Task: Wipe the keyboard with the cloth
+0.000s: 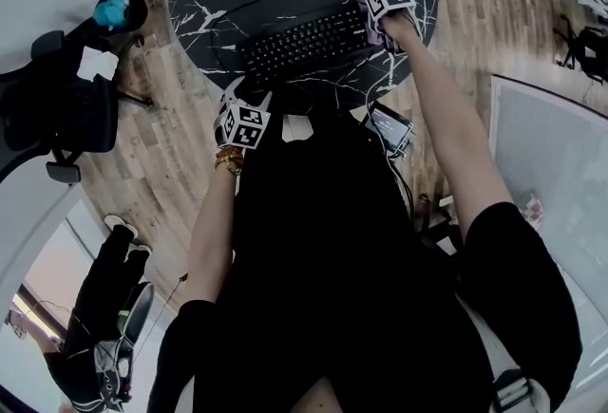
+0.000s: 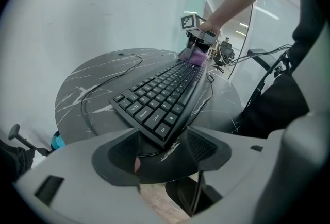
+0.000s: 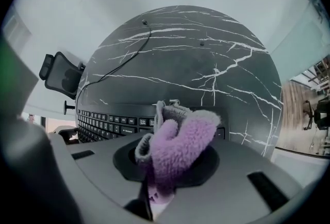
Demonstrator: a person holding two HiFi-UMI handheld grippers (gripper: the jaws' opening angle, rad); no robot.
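Bulging from the right gripper's (image 3: pixel 171 165) clamped jaws, the cloth (image 3: pixel 178 147) is a wadded lilac fleece, fluffy, with a grey knitted edge; it sits on the right end of the black keyboard (image 2: pixel 161 95), toward the right edge of the round black marble table (image 3: pixel 206 53). Left gripper (image 2: pixel 160 150) is at the table's near edge, jaws wide. The keyboard's left end lies between them, and whether they touch it is unclear.

An office, going by swivel chair (image 1: pixel 57 107) and keyboard (image 1: pixel 304 46)
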